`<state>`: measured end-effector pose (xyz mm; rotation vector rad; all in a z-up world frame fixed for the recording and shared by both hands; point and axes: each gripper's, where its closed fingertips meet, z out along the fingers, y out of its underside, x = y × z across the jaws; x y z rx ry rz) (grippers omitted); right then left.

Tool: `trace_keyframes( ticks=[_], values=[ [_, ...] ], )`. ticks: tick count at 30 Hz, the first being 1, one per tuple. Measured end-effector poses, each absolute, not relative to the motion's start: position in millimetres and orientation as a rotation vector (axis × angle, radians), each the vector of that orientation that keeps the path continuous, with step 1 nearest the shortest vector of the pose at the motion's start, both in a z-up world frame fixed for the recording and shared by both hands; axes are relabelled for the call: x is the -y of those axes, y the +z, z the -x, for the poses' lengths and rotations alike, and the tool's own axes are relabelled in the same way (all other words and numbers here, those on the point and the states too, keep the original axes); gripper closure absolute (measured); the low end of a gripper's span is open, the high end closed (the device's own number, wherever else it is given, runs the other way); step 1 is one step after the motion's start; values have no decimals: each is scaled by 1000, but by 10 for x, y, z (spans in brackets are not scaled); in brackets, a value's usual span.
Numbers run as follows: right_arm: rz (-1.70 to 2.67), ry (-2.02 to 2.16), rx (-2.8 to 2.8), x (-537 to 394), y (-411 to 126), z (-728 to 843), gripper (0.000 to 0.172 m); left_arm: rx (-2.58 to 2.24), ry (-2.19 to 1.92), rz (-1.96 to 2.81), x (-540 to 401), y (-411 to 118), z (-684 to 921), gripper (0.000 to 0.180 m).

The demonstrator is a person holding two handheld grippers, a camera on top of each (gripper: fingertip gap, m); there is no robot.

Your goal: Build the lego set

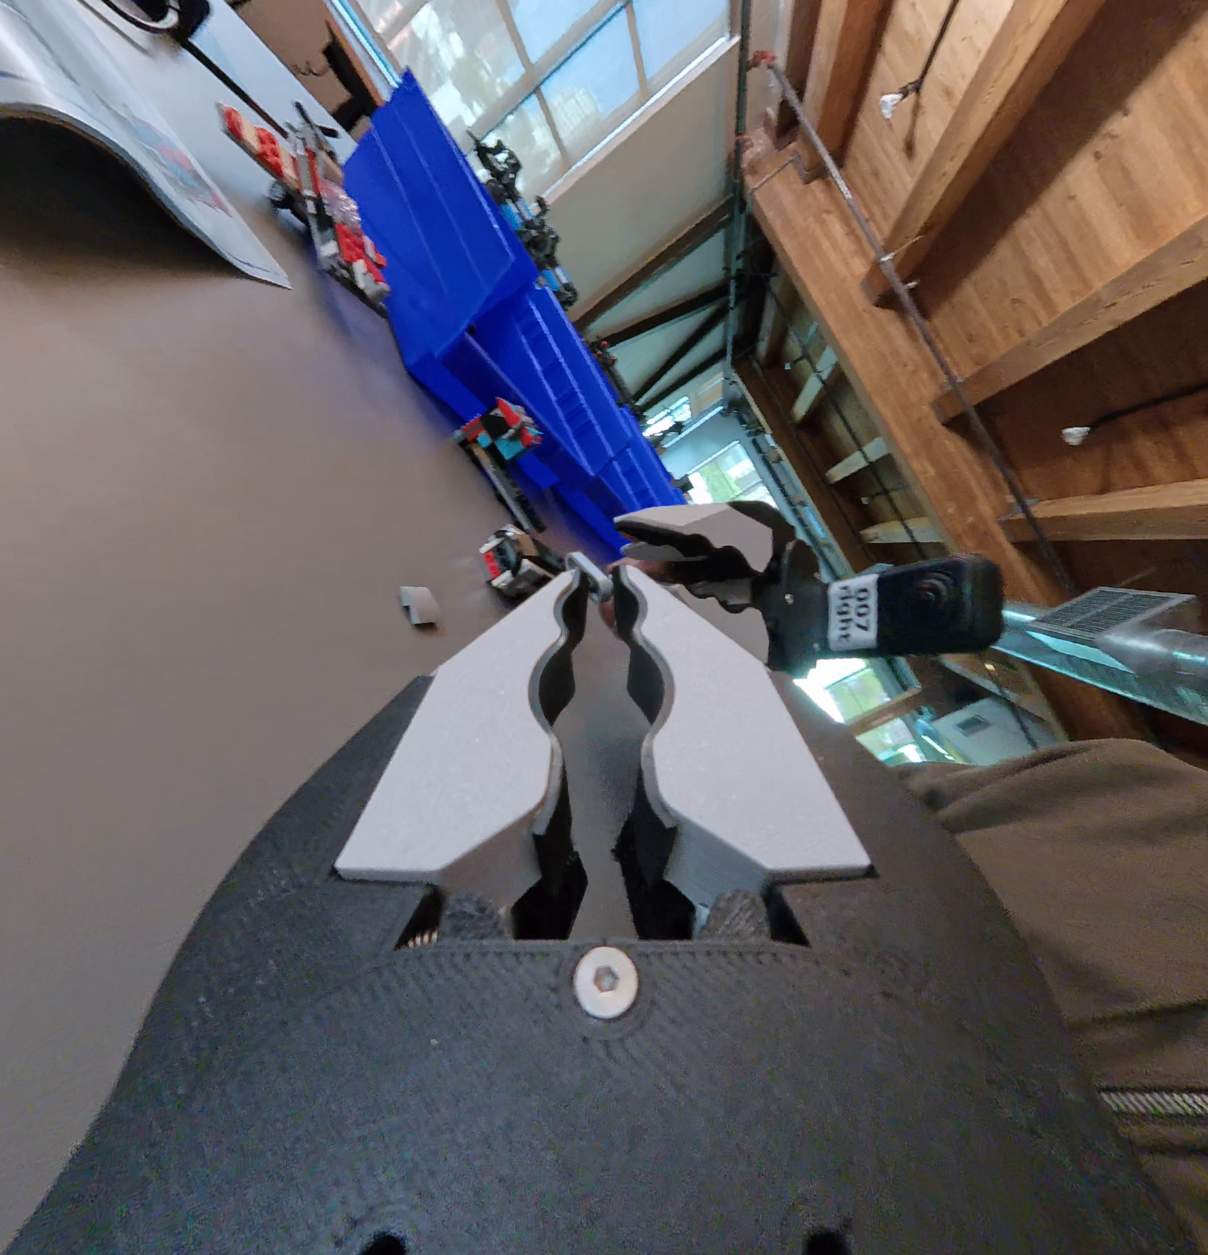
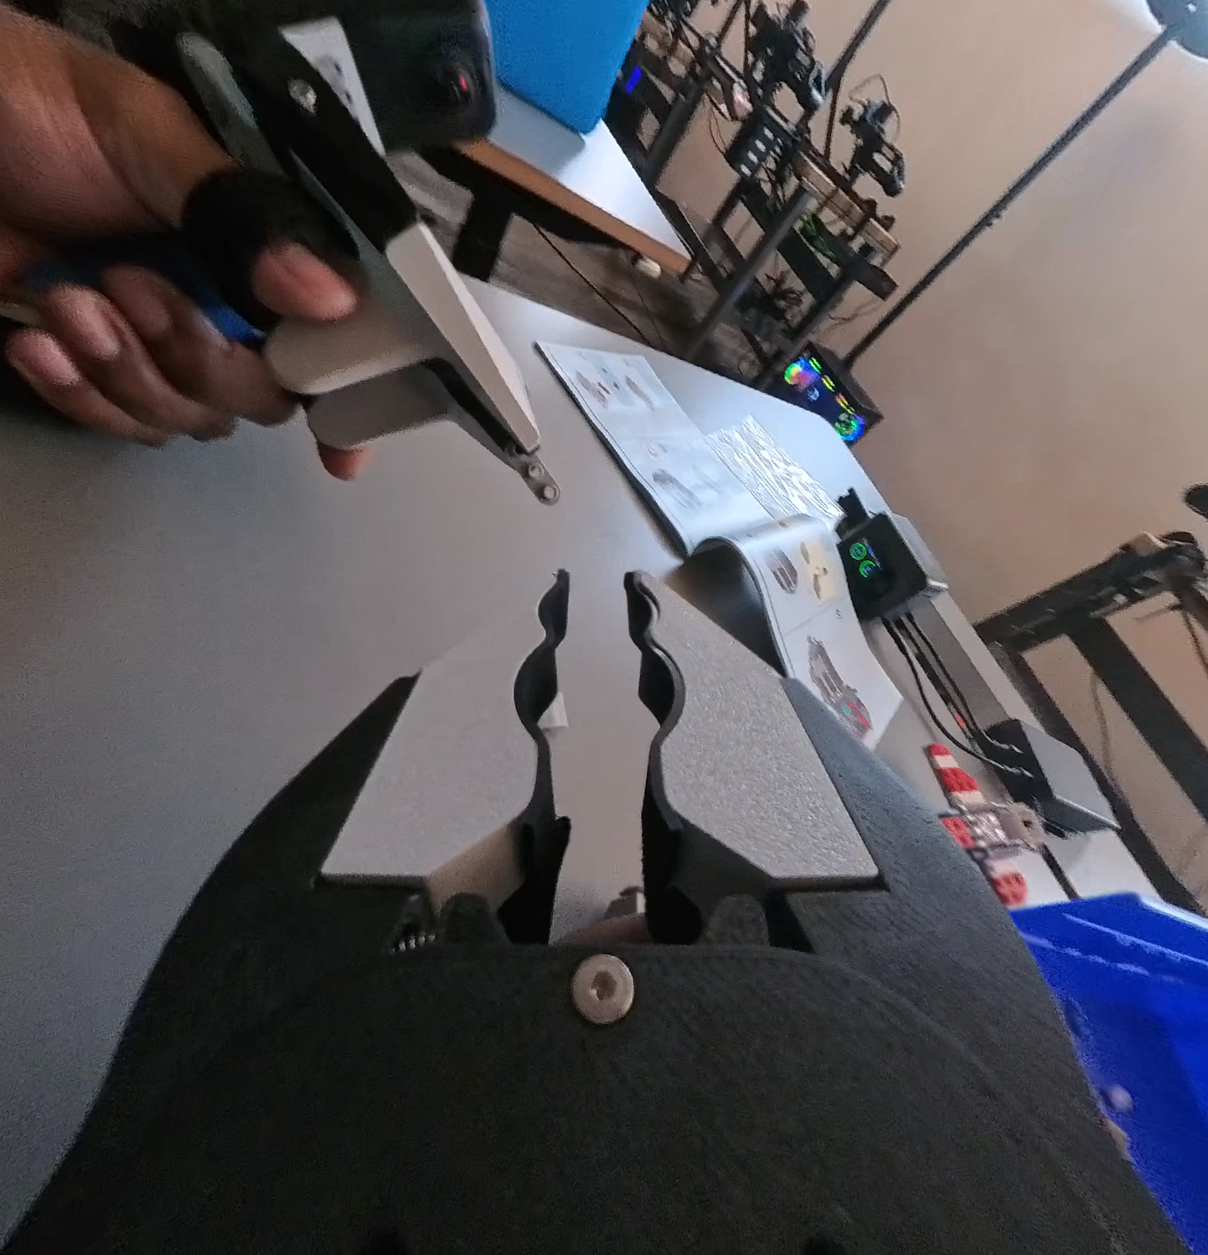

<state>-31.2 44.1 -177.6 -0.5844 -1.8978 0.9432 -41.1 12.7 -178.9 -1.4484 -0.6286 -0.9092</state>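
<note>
1. We see the left gripper (image 1: 596, 585) clamped on a small grey link piece (image 1: 591, 577). Both fingertips press its sides, and one end sticks out past the tips.
2. From the right wrist view the same grey link piece (image 2: 537, 477) juts from the left gripper's (image 2: 520, 451) tips, held above the table. A hand (image 2: 146, 326) grips the handle.
3. The right gripper (image 2: 594, 591) has its fingers apart with nothing between them. The link sits up and left of its tips, clear of them, not touching.
4. In the left wrist view the right gripper (image 1: 632, 536) sits just right of the left tips, close to the link.
5. Further out on the grey table (image 1: 180, 509): a loose grey block (image 1: 418, 604), small brick assemblies (image 1: 513, 560), an open instruction booklet (image 2: 757, 516), and blue bins (image 1: 465, 271).
</note>
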Motion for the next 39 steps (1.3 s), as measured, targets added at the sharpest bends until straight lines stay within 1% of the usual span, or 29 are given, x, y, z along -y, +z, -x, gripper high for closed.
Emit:
trace_keyframes(
  ticks=[5, 13, 17, 20, 29, 39],
  values=[
    [515, 1075, 1913, -257, -1672, 294, 147, 547, -1069, 1349, -104, -1622, 268, 173],
    [356, 1162, 1940, -65, -1503, 287, 145, 477, -1212, 1221, -46, -1452, 199, 173],
    [319, 1176, 1968, -22, -1490, 283, 150, 457, -1236, 1206, -41, -1427, 168, 173],
    [310, 1152, 1973, -13, -1503, 293, 160, 463, -1239, 1197, -44, -1423, 177, 173],
    [356, 1053, 1976, -77, -1581, 349, 161, 548, -1158, 1247, -107, -1532, 273, 170],
    [343, 1040, 1968, -99, -1579, 350, 162, 565, -1131, 1280, -134, -1576, 274, 170]
  ],
)
